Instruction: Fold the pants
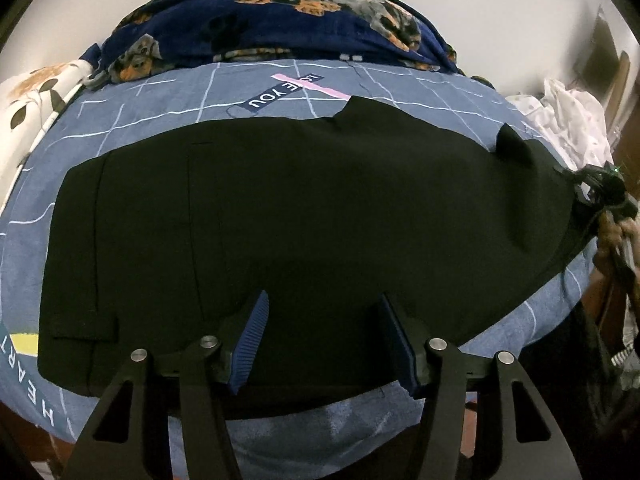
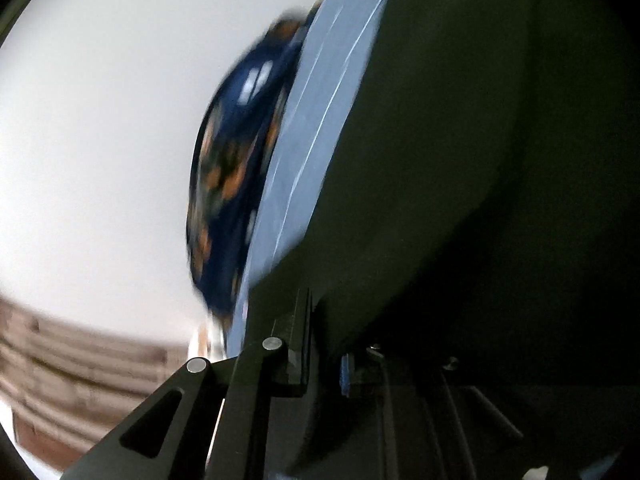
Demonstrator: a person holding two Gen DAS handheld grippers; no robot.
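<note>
The black pants (image 1: 280,208) lie spread flat across the bed (image 1: 360,92), on a blue grid-patterned sheet, stretching sideways well to both sides of the left tool (image 1: 324,336). They look already doubled leg over leg, with the pocket seams and waist off to the left tool's left and the leg ends far off to its right.

The left tool hovers at the near edge of the cloth with its ribbed blue pads (image 1: 252,336) spread wide and nothing between them; the fabric lies just ahead of and under the fingertips. The right tool (image 1: 600,192) shows in the left wrist view at the far right end of the pants, where the cloth bunches up towards it. In its own view, which is blurred and steeply tilted, dark fabric covers the right-hand side and hides one finger, so I cannot tell whether the right tool (image 2: 320,360) is clamped on the hem or only pressed into it.

The step in hand seems to be the crosswise fold, bringing leg ends towards the waist. Next, the right tool needs a sure pinch through both layers, then a carry across to the left, while the left tool either pins the middle or takes the near edge so the layers do not slide apart. A dog-print blanket (image 1: 280,12) is heaped beyond the pants.
</note>
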